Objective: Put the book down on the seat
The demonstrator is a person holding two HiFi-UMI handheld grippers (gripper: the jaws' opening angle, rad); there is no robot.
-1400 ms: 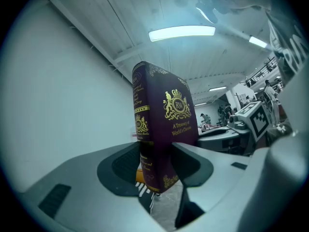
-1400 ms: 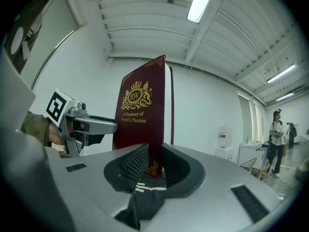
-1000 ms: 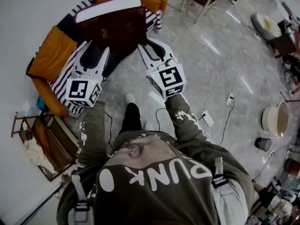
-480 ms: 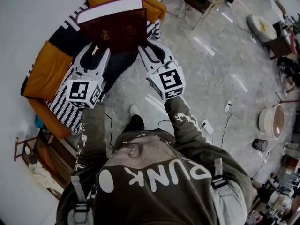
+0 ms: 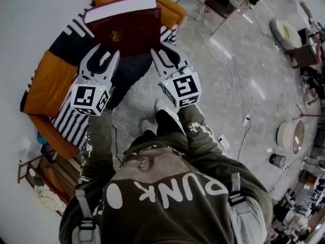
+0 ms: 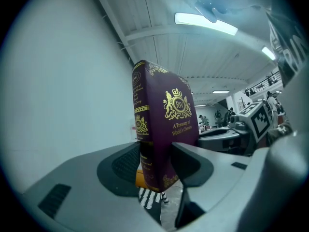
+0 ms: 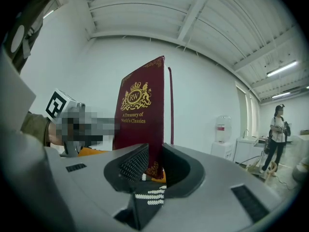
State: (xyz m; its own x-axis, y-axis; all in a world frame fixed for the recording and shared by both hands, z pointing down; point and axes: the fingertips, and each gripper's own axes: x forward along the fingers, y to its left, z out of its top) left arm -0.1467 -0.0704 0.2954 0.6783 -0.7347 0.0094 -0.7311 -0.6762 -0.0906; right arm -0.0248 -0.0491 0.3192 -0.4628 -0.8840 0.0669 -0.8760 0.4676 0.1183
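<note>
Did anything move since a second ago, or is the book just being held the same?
The person stepped closer to the striped seat, one leg swinging forward, carrying the book along. The left gripper and right gripper still clamp the book upright; nothing was let go.

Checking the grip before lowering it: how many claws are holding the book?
2. The left claw clamps the book's near-left corner; the right claw clamps its near-right corner. None hidden.
</note>
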